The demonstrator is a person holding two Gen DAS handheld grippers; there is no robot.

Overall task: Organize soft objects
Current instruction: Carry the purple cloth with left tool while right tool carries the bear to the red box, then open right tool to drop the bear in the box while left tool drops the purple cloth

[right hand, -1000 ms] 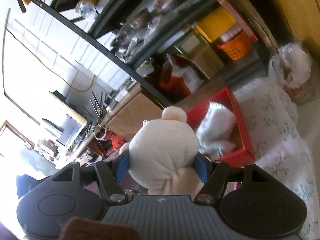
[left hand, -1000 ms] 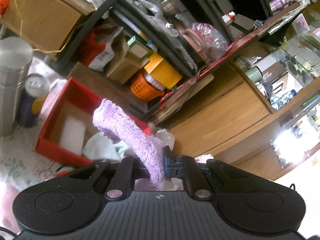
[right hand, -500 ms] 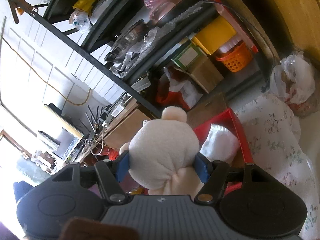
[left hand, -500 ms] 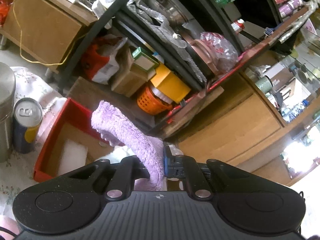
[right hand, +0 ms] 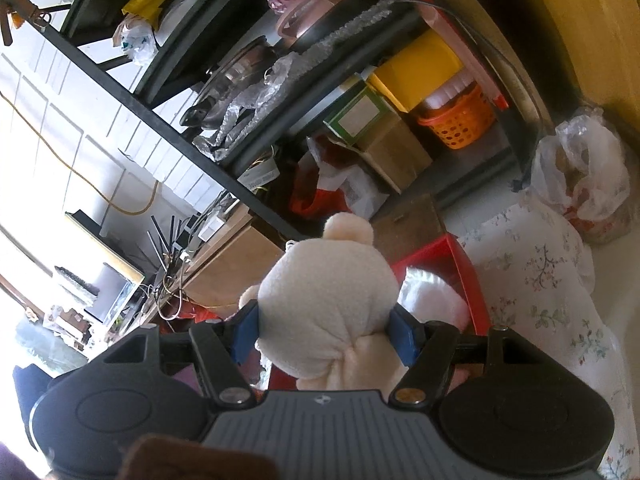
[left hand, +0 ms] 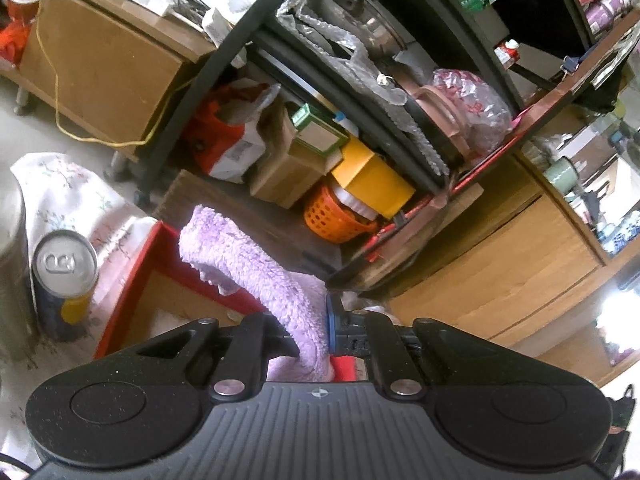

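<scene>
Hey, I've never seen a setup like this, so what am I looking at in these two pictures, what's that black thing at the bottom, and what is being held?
There is no robot here. A person holds a hand tool with a two-finger claw in each hand, and a wide-angle camera on each tool looks forward along its fingers. The black shape at the bottom is the tool itself.

In the left-hand view, the left claw is shut on a fluffy purple cloth. Beyond it is a red box on a flowered tablecloth, with a drink can beside the box.

In the right-hand view, the right claw squeezes a cream plush bear. The same red box already has something white and soft in it. Cluttered shelves fill the background.
</scene>
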